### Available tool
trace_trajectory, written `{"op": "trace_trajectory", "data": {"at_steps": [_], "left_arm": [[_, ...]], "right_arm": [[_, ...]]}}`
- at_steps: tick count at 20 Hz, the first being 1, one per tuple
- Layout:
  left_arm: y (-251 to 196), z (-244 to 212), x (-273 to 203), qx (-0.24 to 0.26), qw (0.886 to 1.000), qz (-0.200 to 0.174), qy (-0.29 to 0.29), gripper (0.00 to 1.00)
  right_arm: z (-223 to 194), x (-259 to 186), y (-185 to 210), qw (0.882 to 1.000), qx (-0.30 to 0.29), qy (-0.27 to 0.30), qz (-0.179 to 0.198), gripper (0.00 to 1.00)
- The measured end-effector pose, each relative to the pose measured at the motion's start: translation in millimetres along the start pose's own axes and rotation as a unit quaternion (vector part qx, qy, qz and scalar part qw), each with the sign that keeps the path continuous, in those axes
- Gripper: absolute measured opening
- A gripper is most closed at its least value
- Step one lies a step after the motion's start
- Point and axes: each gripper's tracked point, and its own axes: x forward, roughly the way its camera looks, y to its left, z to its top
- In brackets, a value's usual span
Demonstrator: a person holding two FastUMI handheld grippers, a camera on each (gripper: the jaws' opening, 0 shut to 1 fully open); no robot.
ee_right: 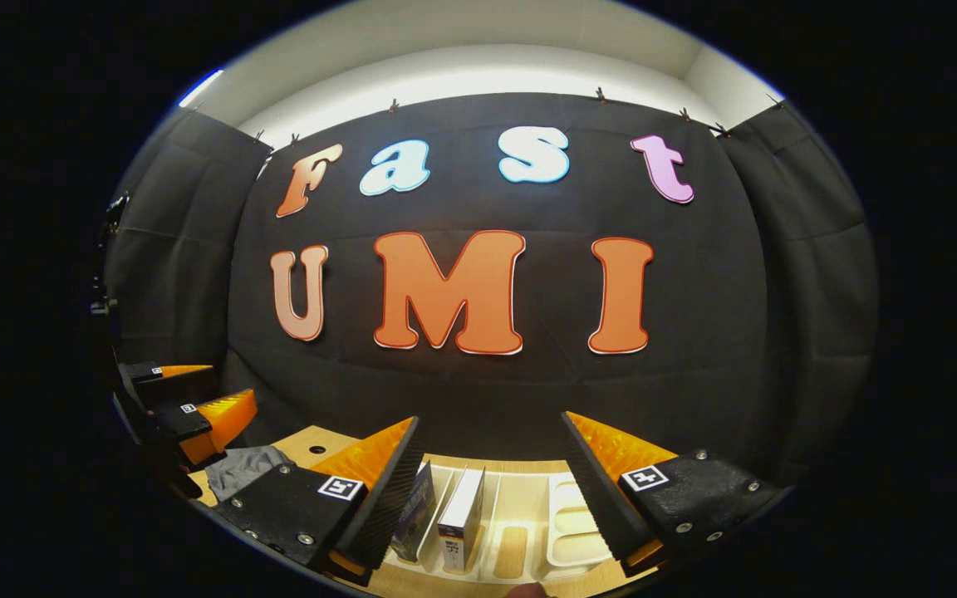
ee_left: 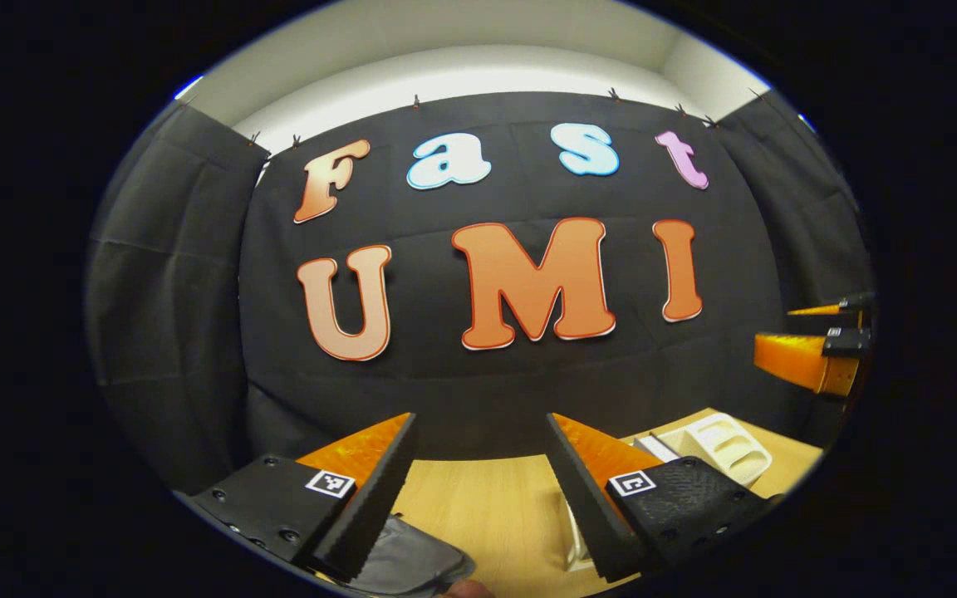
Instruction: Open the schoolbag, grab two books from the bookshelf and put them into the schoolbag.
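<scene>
Jaws of both grippers apart; two books (ee_right: 445,515) upright in white bookshelf (ee_right: 561,531).

Ahead of me black cloth (ee_right: 487,390) hangs as the back wall, clipped along its top edge by small clips (ee_right: 601,95). More black cloth (ee_right: 167,249) closes in both sides. Above the cloth a pale wall (ee_left: 478,71) shows, brightly lit along a band. Below me lies a light wooden counter (ee_left: 487,507), meeting the cloth at its far edge.
</scene>
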Motion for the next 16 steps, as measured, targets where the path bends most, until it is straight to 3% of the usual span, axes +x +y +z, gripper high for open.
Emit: {"op": "trace_trajectory", "data": {"at_steps": [4, 7, 16], "left_arm": [[17.0, -53.3, 0.4, 0.085, 0.994, 0.039, 0.050, 0.94], [29.9, -96.8, -7.0, 0.156, 0.981, 0.065, 0.092, 0.95], [48.6, -240.4, -23.1, 0.289, 0.933, 0.043, 0.209, 0.94]], "right_arm": [[-9.1, 8.4, -6.7, 1.000, 0.003, 0.006, 0.022, 0.97], [-18.3, 16.1, -12.7, 0.999, 0.002, 0.017, 0.033, 0.97], [-31.5, 24.0, -33.9, 1.000, 0.002, 0.025, -0.005, 0.97]]}}
